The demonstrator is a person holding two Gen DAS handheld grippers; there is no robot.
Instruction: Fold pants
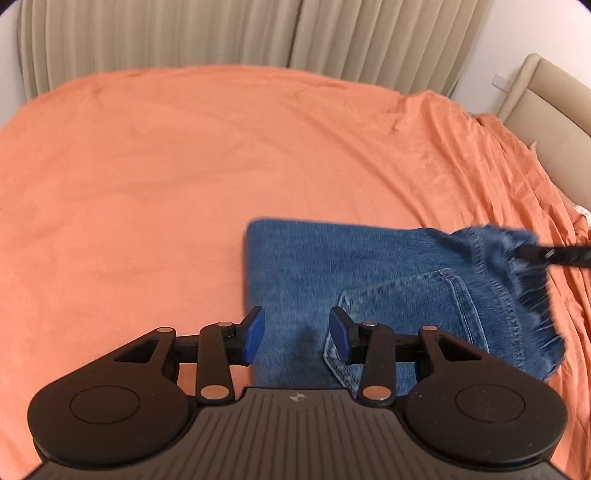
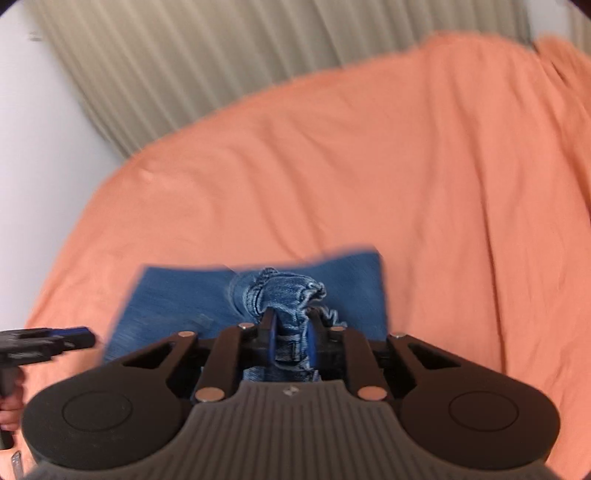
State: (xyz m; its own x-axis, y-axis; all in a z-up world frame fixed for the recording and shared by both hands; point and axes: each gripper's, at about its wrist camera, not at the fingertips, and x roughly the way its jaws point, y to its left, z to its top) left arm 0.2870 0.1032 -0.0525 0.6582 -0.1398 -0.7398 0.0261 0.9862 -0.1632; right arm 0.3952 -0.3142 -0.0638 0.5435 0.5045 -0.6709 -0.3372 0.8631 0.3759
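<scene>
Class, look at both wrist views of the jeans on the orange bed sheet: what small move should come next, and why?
Probably the right gripper should carry its pinched, frayed denim edge across the folded jeans towards the far fold. Its jaws are clamped on bunched cloth, lifted off the sheet, while the left gripper hangs open above the pocket, holding nothing, so the fold rests with the right.

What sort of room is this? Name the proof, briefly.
Most likely a bedroom. The jeans lie on a bed with an orange sheet, a padded beige headboard stands at its end, and pleated beige curtains hang behind it.
</scene>
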